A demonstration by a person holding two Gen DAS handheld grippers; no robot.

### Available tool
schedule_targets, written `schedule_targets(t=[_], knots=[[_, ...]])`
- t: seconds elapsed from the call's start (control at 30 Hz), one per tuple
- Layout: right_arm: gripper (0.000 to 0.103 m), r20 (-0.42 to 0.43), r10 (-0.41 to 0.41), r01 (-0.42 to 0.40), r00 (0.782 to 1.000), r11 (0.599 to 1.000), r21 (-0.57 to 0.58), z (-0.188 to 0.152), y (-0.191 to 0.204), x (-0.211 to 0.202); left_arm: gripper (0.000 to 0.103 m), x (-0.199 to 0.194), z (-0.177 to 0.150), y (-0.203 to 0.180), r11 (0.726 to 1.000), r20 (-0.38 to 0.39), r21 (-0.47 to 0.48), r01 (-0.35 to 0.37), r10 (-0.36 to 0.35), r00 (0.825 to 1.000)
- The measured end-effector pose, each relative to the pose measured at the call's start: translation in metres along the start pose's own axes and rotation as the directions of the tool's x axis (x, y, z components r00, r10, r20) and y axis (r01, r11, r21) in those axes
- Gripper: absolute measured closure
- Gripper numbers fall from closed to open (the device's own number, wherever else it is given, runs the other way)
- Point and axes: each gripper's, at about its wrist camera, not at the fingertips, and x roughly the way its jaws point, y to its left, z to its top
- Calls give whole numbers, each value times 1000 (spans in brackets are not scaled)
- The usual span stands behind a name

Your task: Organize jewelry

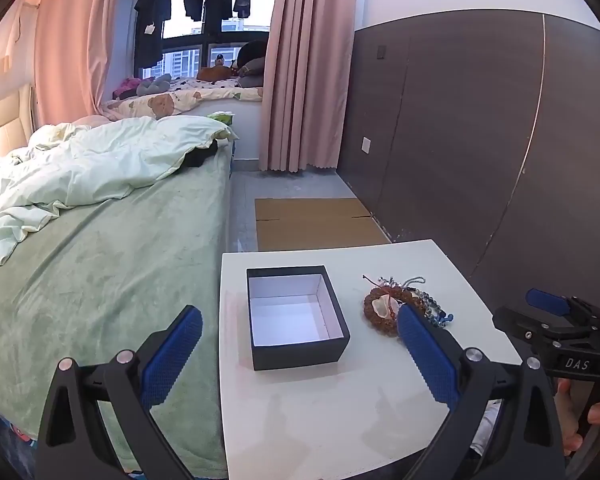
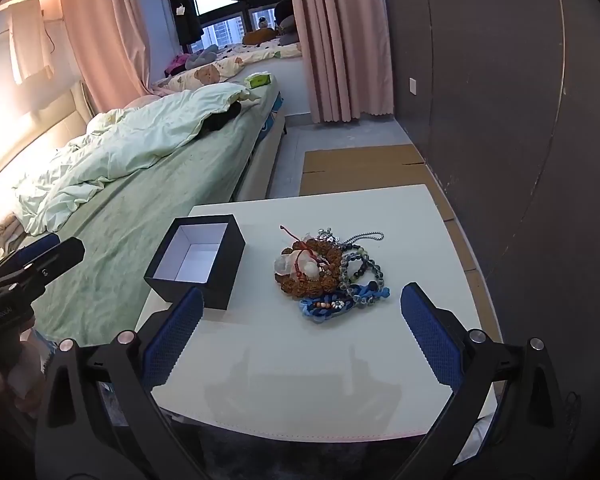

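Sitting square on the white bench point(image 2: 340, 380), one open box point(image 2: 196, 258) faces up; right, one bracelet heap point(image 2: 328, 272); both grippers point(image 1: 300, 356) point(image 2: 300, 338) spread fingers wide, empty.

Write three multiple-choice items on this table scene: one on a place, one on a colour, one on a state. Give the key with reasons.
1. Seen from the right wrist camera, where does the jewelry pile lie relative to the box?
A. inside it
B. to its right on the table
C. on the bed

2. What colour is the box's inside?
A. white
B. red
C. green

3. How do the right gripper jaws stand?
A. shut on a bracelet
B. shut on nothing
C. wide open, holding nothing

Key: B, the pile sits apart from the box on the tabletop; A, the lining shows white; C, only bare table lies between the blue pads.
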Motion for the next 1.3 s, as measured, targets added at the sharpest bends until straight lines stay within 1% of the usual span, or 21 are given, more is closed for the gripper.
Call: schedule_targets(t=[0.2, 0.37, 0.67, 1.07, 1.3], knots=[[4, 6, -2, 2, 1000, 1000, -16, -1, 3, 0, 8, -2, -1, 1, 1000, 6, -4, 5, -5, 1000], [4, 5, -2, 2, 1000, 1000, -22, -1, 6, 0, 8, -5, -3, -1, 1000, 21, 20, 0, 0, 1000], [4, 8, -4, 4, 1000, 1000, -24, 0, 8, 1, 8, -6, -3, -4, 999, 15, 31, 14, -15, 1000], [4, 19, -13, 14, 1000, 999, -31, 7, 11, 0, 8, -4, 2, -3, 1000, 16, 18, 12, -12, 1000], [4, 27, -9, 10, 1000, 999, -33, 7, 12, -3, 8, -4, 2, -4, 1000, 20, 29, 10, -11, 1000]])
